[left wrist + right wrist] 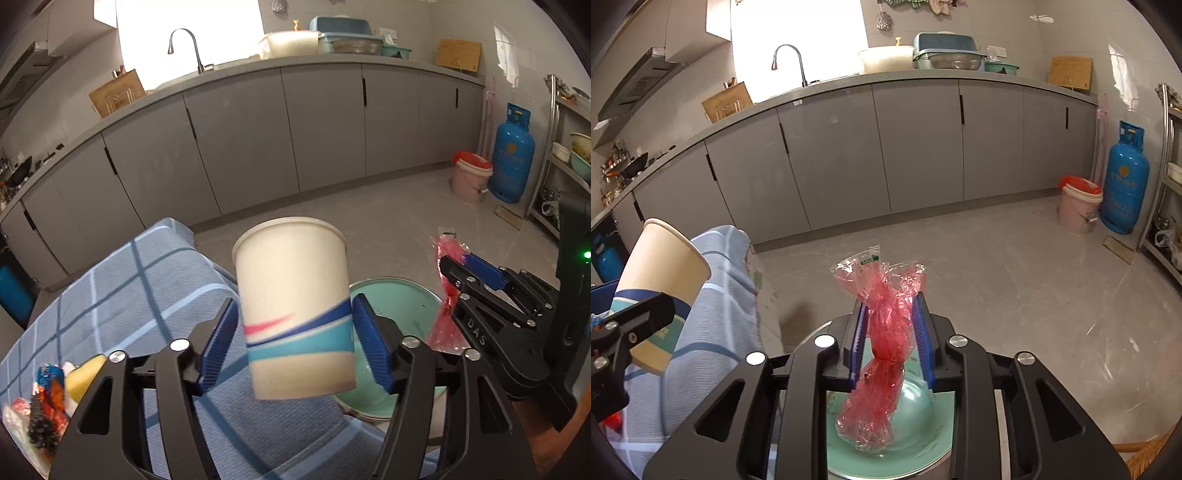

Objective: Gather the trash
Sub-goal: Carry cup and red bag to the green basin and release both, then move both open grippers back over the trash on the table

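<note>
The left gripper (293,336) has a paper cup (293,306) between its blue pads (219,345). The jaws stand wide and the cup sits tilted in the gap; its lower part is blurred, and whether the pads press on its sides cannot be told. The cup is white with a blue, teal and pink stripe near its base, mouth pointing up and away.

The right gripper (890,332) has a crumpled red plastic wrapper (884,332) between its pads. These jaws are narrow, with the wrapper bunched at its waist between them (its top flares out above the fingers and its tail hangs below). Whether the pads pinch it or it just hangs in the gap cannot be told.

Both grippers hang above a green bowl (923,432), which stands next to a blue checked cloth (122,295) spread over the worktop. The wrapper's lower end hangs over the bowl. In the left wrist view the right gripper (452,280) appears to the right of the cup, the wrapper in it.

At the lower left of the left wrist view lies a small heap of litter (48,395) on the cloth, with a yellow piece beside it. Behind are grey cabinets (886,147), a pink bucket (1078,210) and a blue gas cylinder (1124,184) on the floor.
</note>
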